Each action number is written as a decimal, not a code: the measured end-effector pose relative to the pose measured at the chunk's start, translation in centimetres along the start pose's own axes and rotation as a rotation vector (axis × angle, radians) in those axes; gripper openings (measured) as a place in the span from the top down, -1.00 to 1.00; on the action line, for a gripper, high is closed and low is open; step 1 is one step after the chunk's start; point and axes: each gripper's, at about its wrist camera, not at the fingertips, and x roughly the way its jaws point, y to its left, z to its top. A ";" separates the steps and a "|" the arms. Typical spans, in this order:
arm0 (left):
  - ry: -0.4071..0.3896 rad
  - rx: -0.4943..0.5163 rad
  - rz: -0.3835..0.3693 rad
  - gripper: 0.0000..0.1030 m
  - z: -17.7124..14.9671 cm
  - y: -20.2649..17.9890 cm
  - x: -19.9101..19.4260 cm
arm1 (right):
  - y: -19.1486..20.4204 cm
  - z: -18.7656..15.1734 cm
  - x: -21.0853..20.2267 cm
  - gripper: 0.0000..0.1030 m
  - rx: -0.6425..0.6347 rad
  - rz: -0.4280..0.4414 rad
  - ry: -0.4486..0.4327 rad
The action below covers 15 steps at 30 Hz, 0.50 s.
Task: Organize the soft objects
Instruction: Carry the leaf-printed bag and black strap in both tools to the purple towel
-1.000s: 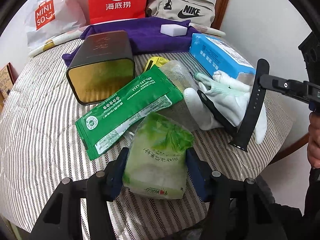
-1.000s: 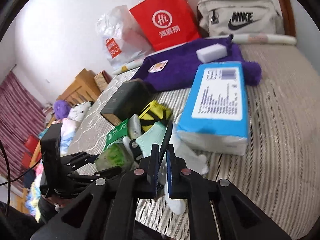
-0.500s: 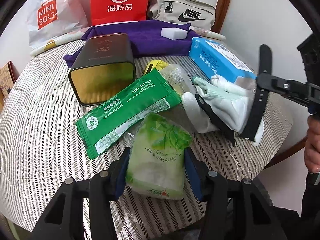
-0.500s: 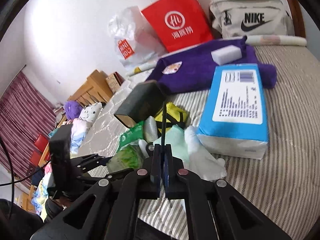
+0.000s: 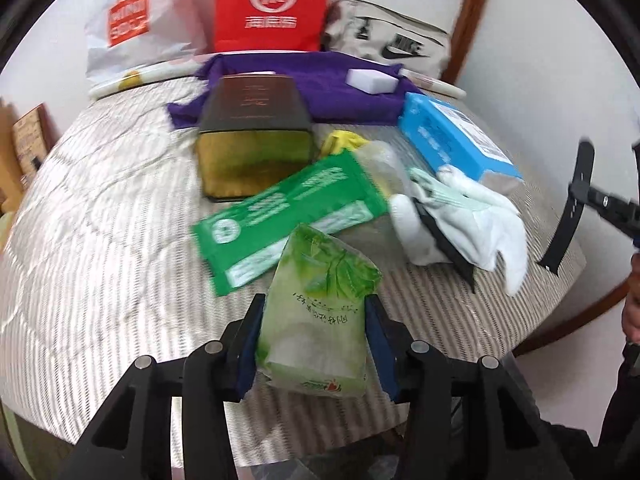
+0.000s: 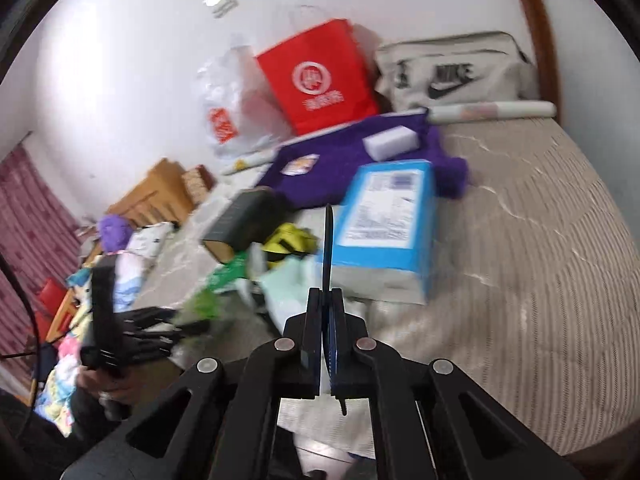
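My left gripper [image 5: 316, 340] is shut on a green tissue pack [image 5: 320, 312] and holds it above the striped bed's near edge. My right gripper [image 6: 328, 304] is shut on a black strap [image 6: 328, 248], held upright; the strap also shows at the right of the left wrist view [image 5: 570, 210], clear of the bed. A white glove [image 5: 472, 220], a long green packet [image 5: 288, 212], a blue tissue box [image 5: 452, 140] and a yellow item [image 5: 340, 140] lie on the bed.
A dark tin box [image 5: 252, 132] lies left of the pile. A purple towel [image 5: 320, 84] with a white sponge [image 5: 372, 78] lies behind. A red bag [image 5: 272, 4], white plastic bag [image 5: 132, 28] and Nike pouch [image 5: 392, 40] stand by the wall.
My right gripper has lifted the black strap off the white glove and pulled it right, away from the bed. My left gripper has raised the tissue pack slightly.
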 end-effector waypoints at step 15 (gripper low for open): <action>-0.003 -0.138 0.075 0.11 2.7 2.4 -0.2 | -2.1 0.2 2.1 0.94 0.030 0.022 0.040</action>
